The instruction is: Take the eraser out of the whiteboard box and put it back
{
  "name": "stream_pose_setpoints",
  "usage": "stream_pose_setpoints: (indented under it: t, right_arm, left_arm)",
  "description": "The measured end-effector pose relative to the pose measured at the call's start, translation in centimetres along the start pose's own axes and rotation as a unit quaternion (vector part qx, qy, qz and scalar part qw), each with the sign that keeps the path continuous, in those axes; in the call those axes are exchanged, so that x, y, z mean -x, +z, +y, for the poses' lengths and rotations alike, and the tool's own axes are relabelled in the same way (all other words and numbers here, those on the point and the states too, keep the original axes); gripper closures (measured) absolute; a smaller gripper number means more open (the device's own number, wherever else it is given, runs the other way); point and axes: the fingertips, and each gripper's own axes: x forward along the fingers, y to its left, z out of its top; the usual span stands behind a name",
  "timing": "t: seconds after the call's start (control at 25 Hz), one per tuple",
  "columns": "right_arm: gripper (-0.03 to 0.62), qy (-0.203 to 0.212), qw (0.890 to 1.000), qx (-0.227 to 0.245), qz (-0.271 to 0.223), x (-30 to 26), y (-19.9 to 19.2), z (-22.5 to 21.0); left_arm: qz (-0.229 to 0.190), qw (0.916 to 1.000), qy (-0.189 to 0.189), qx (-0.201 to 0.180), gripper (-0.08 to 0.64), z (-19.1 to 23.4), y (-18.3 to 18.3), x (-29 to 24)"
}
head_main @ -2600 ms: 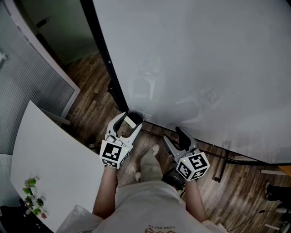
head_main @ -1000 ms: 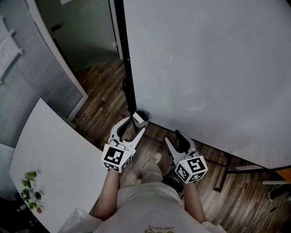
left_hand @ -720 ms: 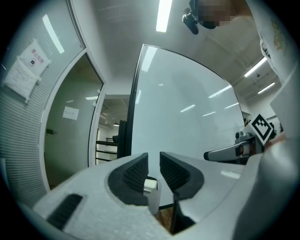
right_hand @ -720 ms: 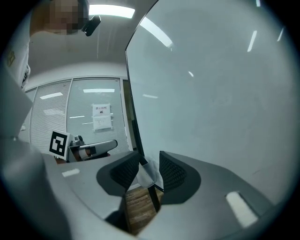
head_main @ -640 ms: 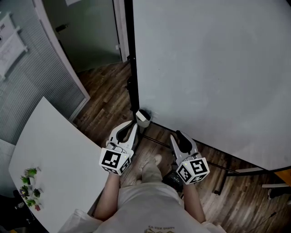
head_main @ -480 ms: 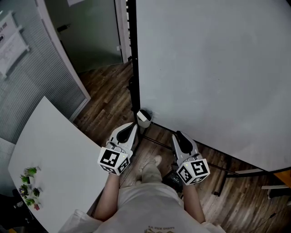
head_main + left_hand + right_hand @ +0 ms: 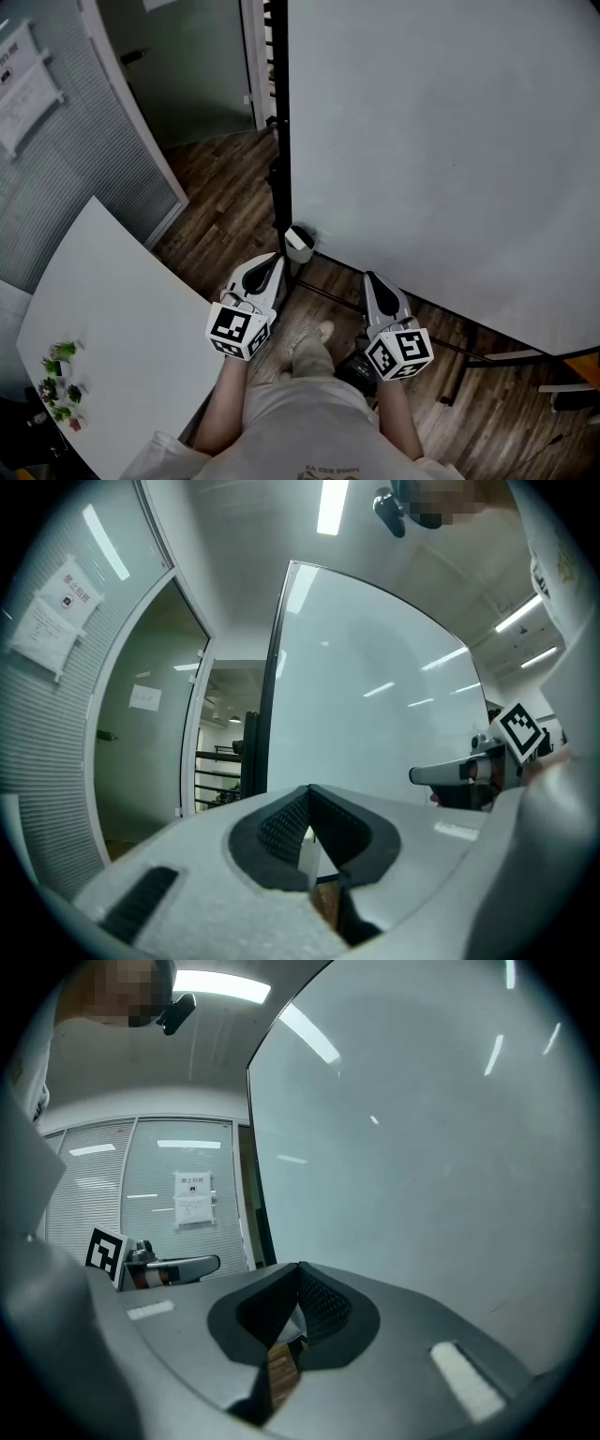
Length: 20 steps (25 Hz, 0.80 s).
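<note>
At the near left corner of the whiteboard [image 7: 450, 141], the head view shows the whiteboard box [image 7: 298, 243], the eraser presumably inside, just beyond the left gripper [image 7: 265, 272] and right gripper [image 7: 375, 286]; each gripper view shows jaws clenched on nothing, so only withdrawing seems left.

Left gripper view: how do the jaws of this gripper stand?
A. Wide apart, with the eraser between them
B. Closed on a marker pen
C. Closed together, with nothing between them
C: in the left gripper view the left gripper has its jaws meeting at the tip with nothing held there, and only the whiteboard shows beyond them.
</note>
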Motion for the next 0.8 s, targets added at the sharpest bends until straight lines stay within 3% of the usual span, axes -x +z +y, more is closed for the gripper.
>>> stream_pose_setpoints:
  t: [0.8]
  right_arm:
    - [0.581, -0.002, 0.999, 0.025, 0.035, -1.2, -1.0, 0.7]
  left_arm:
    - [0.015, 0.9998, -0.009, -0.004, 0.555, 0.8, -0.8, -0.5]
